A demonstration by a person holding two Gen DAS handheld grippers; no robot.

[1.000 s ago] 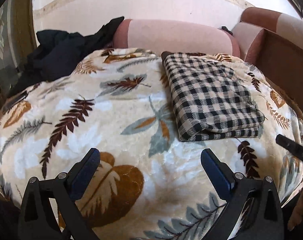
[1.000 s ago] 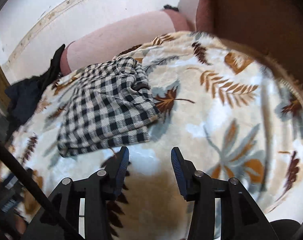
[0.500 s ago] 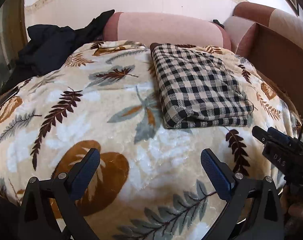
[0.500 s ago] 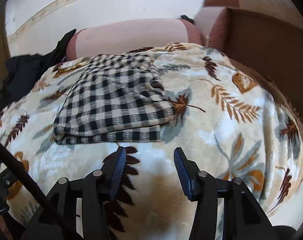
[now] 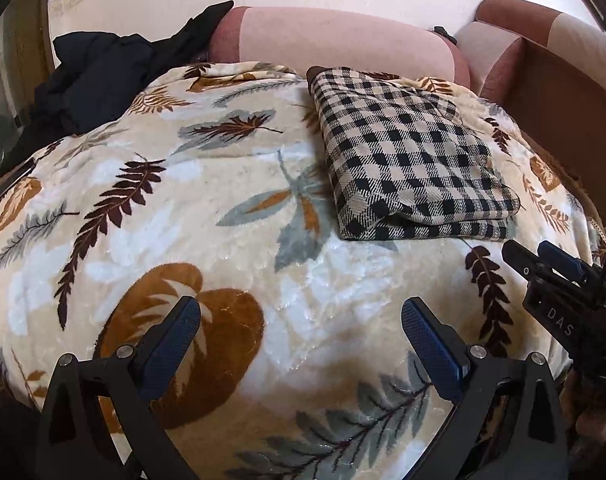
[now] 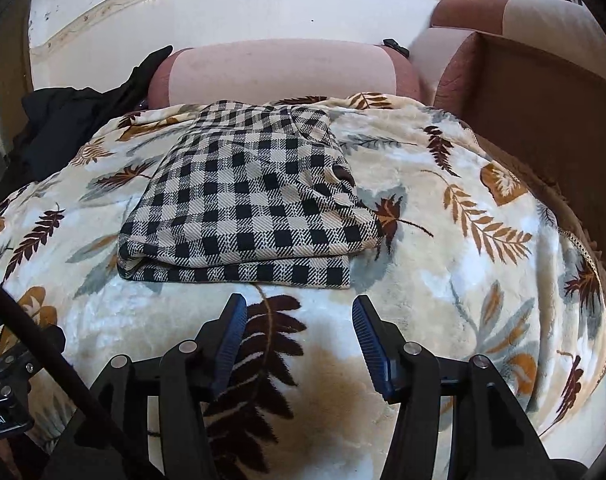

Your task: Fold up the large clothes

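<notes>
A plush fleece blanket (image 5: 231, 184), cream with brown, rust and grey leaf and feather prints, covers the whole working surface and shows a soft, slightly glossy pile. Behind it runs a long cylindrical bolster (image 5: 335, 40) in pink fabric with darker reddish ends, and to the right a brown and pink upholstered sofa arm (image 6: 543, 92) with a flat matte face. A crumpled black garment (image 5: 91, 76) lies heaped at the far left, draped partly against the bolster. The checked garment (image 6: 247, 208), a woven cloth in black and beige gingham with a visible twill texture, lies folded into a thick rectangular stack on the blanket, its layered edges facing the cameras. The left gripper (image 5: 301, 336) hangs above bare blanket with its blue ribbed pads spread wide and nothing between them; the checked garment lies ahead of it and off to the right, well apart from the fingers. The right gripper (image 6: 299, 340) hangs above a dark brown leaf print, its jaws opening with nothing between them; the near folded edge of the checked garment lies just ahead of the fingertips, centred on the gap, without touching them
</notes>
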